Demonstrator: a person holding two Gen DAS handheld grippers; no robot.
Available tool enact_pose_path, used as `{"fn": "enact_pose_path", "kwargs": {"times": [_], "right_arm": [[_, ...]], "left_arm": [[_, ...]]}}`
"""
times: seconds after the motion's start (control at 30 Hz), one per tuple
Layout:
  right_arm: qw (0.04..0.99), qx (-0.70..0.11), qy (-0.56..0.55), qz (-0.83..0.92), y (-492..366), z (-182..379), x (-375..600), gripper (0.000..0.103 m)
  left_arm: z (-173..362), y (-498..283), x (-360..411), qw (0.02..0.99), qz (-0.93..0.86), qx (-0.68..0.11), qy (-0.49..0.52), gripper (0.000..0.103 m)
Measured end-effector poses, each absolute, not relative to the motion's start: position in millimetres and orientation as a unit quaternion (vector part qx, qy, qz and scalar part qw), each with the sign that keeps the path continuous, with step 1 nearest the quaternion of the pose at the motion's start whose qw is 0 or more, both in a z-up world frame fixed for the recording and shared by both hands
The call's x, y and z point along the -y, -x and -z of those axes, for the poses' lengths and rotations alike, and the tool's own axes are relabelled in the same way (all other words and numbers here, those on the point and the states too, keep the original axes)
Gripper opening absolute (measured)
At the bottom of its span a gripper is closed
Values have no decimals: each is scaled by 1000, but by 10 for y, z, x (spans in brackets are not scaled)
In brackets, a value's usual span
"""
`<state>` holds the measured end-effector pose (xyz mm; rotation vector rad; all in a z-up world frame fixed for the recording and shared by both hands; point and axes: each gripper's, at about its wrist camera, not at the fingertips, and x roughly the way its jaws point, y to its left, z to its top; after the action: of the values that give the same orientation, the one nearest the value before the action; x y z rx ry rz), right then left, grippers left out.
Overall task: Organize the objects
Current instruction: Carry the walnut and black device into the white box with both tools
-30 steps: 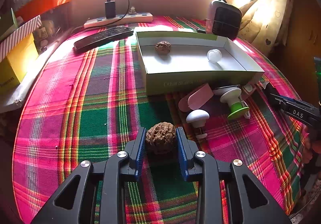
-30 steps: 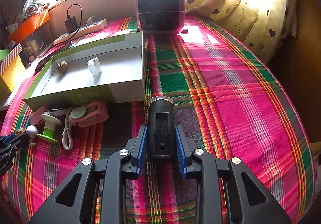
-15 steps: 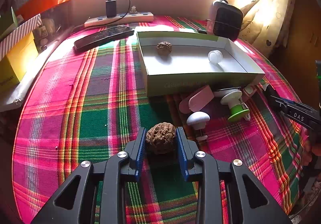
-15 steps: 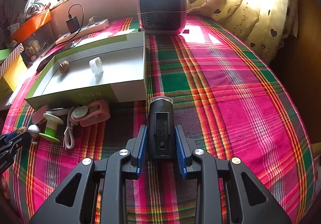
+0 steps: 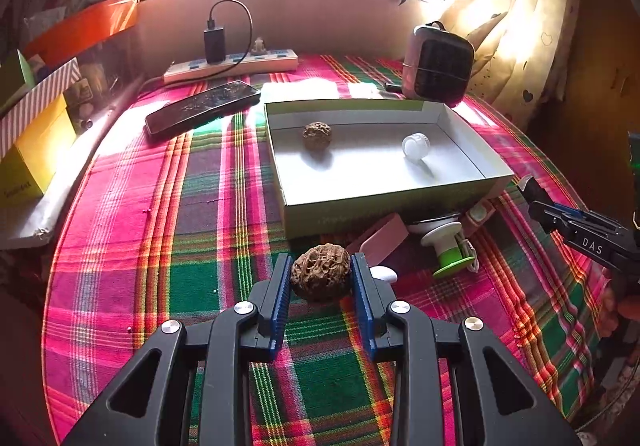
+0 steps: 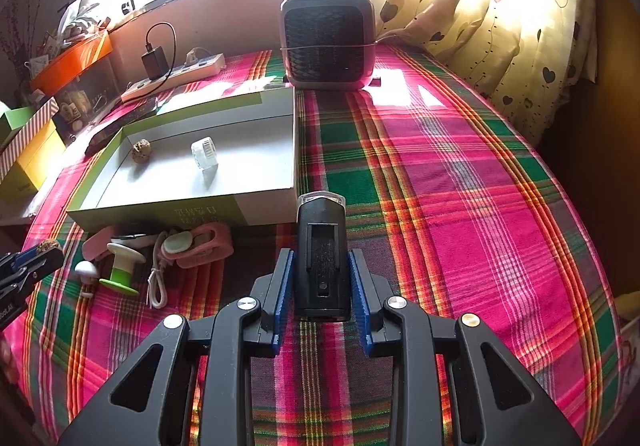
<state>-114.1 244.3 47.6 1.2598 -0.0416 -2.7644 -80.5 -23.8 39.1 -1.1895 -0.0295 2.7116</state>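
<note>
My left gripper (image 5: 320,278) is shut on a brown walnut (image 5: 320,276) and holds it above the plaid cloth, in front of the green-edged open box (image 5: 384,210). The box holds a second walnut (image 5: 317,134) and a small white cap (image 5: 416,146). My right gripper (image 6: 321,282) is shut on a black bike light (image 6: 321,254) with a clear front lens, right of the box (image 6: 160,212). The left gripper also shows in the right wrist view (image 6: 28,266) at the left edge.
Before the box lie a pink case (image 6: 200,246), a white-and-green spool (image 6: 122,266), a white cable (image 6: 158,286) and a small white knob (image 6: 86,270). A grey fan (image 6: 328,42), a power strip (image 5: 232,66) and a dark phone (image 5: 200,108) sit behind.
My left gripper has lifted and moved forward with the walnut, toward the box. My right gripper has risen slightly with the bike light.
</note>
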Motion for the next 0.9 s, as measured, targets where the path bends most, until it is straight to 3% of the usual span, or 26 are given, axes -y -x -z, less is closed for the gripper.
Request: {"fn": "enact_pose_path", "kwargs": {"times": [0.9], "right_arm": [[134,-20,-417,899,1971,-761,-2050,28]], "left_arm": [[-527,1667,91,107,-906,11,409,28]]}}
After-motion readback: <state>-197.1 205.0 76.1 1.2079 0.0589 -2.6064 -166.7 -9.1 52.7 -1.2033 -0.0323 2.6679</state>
